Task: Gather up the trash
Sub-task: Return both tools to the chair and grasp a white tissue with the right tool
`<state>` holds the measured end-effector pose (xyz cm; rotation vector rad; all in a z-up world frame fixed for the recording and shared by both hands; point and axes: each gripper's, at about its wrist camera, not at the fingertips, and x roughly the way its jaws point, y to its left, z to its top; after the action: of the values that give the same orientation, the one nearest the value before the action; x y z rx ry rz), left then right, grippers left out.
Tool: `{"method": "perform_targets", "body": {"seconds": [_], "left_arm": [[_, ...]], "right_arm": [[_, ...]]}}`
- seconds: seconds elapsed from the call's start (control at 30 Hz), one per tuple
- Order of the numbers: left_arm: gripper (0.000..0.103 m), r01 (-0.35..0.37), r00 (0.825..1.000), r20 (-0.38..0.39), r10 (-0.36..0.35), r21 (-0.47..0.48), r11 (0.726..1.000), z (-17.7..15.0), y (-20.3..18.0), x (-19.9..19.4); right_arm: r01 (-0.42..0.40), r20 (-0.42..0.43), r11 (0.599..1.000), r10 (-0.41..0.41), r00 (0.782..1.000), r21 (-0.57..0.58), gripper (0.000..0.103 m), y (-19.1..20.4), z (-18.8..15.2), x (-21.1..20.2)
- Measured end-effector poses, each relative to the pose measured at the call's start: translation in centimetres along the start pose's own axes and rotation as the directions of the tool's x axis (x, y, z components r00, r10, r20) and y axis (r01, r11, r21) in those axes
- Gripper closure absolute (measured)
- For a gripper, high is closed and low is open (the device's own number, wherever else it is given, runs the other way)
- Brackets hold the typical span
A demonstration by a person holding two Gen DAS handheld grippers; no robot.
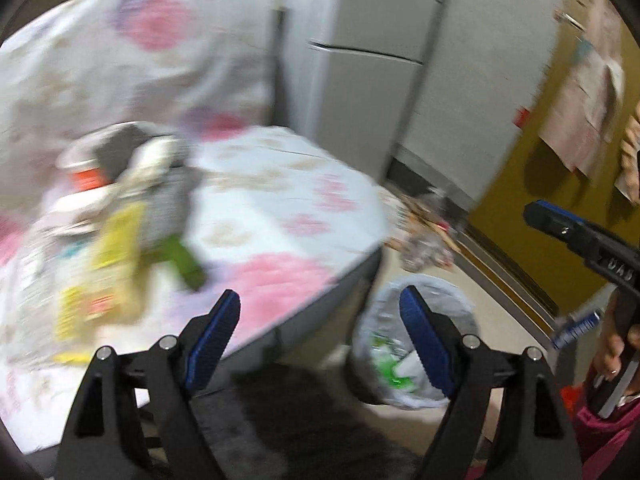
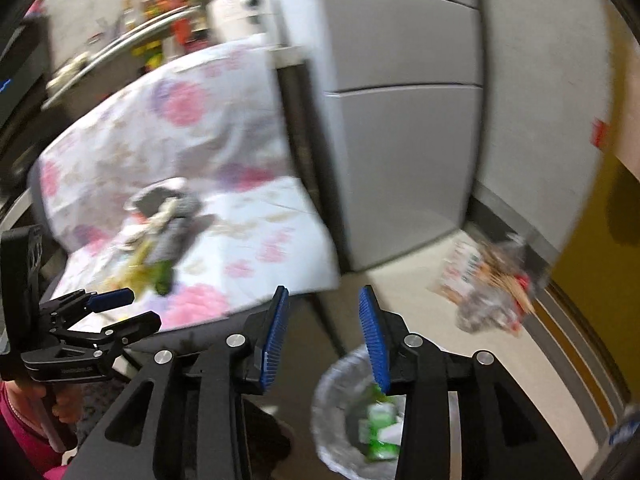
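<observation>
Below the right gripper's [image 2: 324,336] spread, empty fingers, the trash bin [image 2: 340,432].

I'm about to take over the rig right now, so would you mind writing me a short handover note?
Left gripper: open, nothing between the jaws.
Right gripper: open, empty, above the bin.
Bin: on the floor beside the chair, lined with a clear bag, with green and white trash already in it.
Pile of wrappers: on the floral seat cover, not yet collected.
Loose litter: on the floor by the fridge.
Done: some trash binned.
Left: the pile on the seat, then probably the floor litter.
</observation>
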<state>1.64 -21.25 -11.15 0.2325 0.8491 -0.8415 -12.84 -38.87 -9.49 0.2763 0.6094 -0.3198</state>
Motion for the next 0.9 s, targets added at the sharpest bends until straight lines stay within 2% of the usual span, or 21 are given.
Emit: {"method": "perform_targets", "body": {"seconds": [0.1,0.2,0.3,0.4,0.47,0.63,0.9], "left_arm": [[0.022,-0.087,0.996,0.018,0.088,-0.076,0.993,-0.9,4.2,-2.1],[0.022,-0.169,0.984,0.022,0.174,-0.149,0.974,-1.5,8.6,-3.6],[0.022,-0.242,0.967,0.02,0.253,-0.217,0.946,-1.9,12.4,-4.9],[0.022,-0.296,0.95,0.021,0.313,-0.268,0.917,-2.2,15.4,-6.0],[0.022,-0.327,0.937,0.018,0.348,-0.3,0.896,-2.3,17.2,-6.7],[0.022,-0.344,0.929,0.004,0.371,-0.361,0.867,-2.2,20.7,-7.0],[0.022,-0.337,0.935,-0.016,0.355,-0.358,0.871,0.0,22.8,-4.2]], "right_arm": [[-0.073,-0.005,0.995,0.073,0.997,-0.066,0.059,3.8,1.5,1.6],[-0.153,-0.024,0.982,0.151,0.988,-0.107,0.059,7.1,2.6,3.7],[-0.214,-0.043,0.968,0.21,0.977,-0.131,0.058,10.0,3.6,5.7],[-0.238,-0.048,0.957,0.233,0.971,-0.163,0.058,12.5,4.3,7.4],[-0.252,-0.051,0.951,0.247,0.968,-0.179,0.053,14.0,5.0,8.7],[-0.248,-0.068,0.944,0.239,0.969,-0.217,0.052,17.0,6.4,12.2],[-0.234,-0.106,0.937,0.213,0.971,-0.261,0.052,19.2,7.6,17.1]]}}
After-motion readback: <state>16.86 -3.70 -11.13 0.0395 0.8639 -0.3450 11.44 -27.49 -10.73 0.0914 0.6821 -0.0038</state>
